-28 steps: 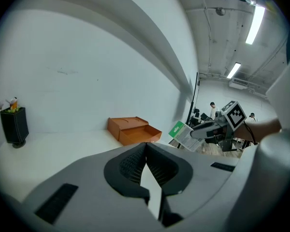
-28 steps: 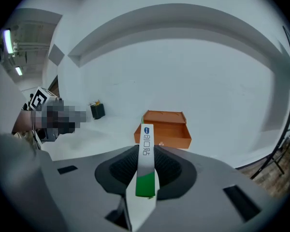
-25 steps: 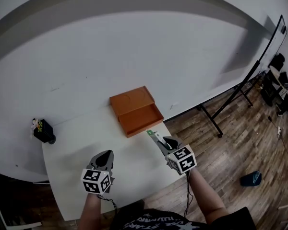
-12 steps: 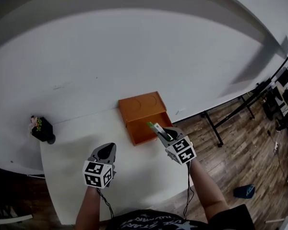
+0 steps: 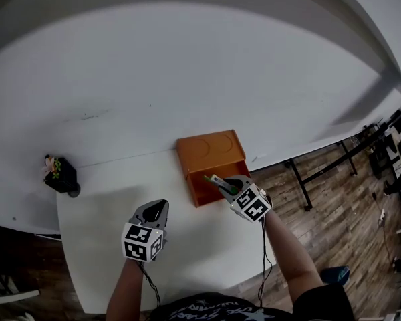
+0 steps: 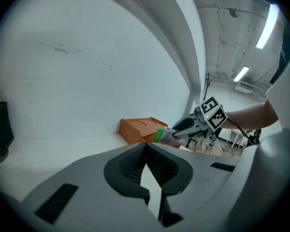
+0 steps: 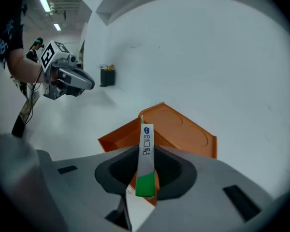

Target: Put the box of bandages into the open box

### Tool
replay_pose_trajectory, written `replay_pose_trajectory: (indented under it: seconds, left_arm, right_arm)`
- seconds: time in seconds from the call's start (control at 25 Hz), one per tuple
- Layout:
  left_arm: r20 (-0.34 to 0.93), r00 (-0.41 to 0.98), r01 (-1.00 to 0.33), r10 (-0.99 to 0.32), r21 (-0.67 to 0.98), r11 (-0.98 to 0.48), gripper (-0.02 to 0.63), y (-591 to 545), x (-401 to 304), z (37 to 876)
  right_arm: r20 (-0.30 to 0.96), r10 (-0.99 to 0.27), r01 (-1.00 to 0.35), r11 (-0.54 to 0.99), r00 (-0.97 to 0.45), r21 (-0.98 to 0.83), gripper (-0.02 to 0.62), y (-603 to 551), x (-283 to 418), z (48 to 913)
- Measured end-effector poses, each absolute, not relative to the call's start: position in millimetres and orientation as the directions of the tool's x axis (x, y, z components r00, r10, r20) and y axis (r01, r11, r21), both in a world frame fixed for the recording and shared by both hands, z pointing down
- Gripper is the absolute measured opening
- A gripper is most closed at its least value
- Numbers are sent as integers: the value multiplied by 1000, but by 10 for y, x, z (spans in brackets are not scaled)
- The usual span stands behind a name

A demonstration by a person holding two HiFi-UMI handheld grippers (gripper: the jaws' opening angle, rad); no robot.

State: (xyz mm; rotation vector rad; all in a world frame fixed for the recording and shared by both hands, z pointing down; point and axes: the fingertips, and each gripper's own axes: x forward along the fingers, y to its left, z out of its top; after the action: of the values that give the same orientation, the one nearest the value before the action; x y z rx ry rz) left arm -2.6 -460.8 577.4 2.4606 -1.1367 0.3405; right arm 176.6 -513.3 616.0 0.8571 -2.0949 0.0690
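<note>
right gripper (image 5: 222, 184) pinches bandage box (image 7: 146, 149) (print legible only in its view) | left gripper (image 6: 146, 148) jaws together

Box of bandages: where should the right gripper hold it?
Hold the box of bandages by its green end, right gripper pinching both broad faces from behind, as now: it is thin and flat, and its free white end points at the orange box.

The open box (image 5: 210, 152) is orange, the box of bandages (image 7: 145, 158) white and green, the table (image 5: 93, 212) white.
</note>
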Motion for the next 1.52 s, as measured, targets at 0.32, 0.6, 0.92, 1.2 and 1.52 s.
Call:
replay_pose_trajectory:
  seconds: [0.32,0.6,0.92,1.2,1.52]
  left_arm:
    - [386,646,-762,-659,280,-583,20,-4627,-36,5844]
    - [395,641,-767,-658,285,-575,20,-4597,-60,5864]
    - [395,636,-771,-663,286,-570,20,-4451,-60,5792]
    - [380,634,-772,-673,271,-575,20,-4279,-14,5640]
    - [341,645,-764,-684,241,-599,20,-3969,124,5340]
  right_arm:
    - [750,-537,-599,764,-385,239,114,-5294,1691,6408]
    - [781,-534,-631,737,-323,243,114,-5308,1758,6550]
    - [738,-587,-674,695,-333,249,137,-5226,1816,6356]
    - [656,-664,-752,622,-360,217,138,-4998,1880,5985]
    - [539,-751,-810,553,-381,197,63,-4600,1981,5434]
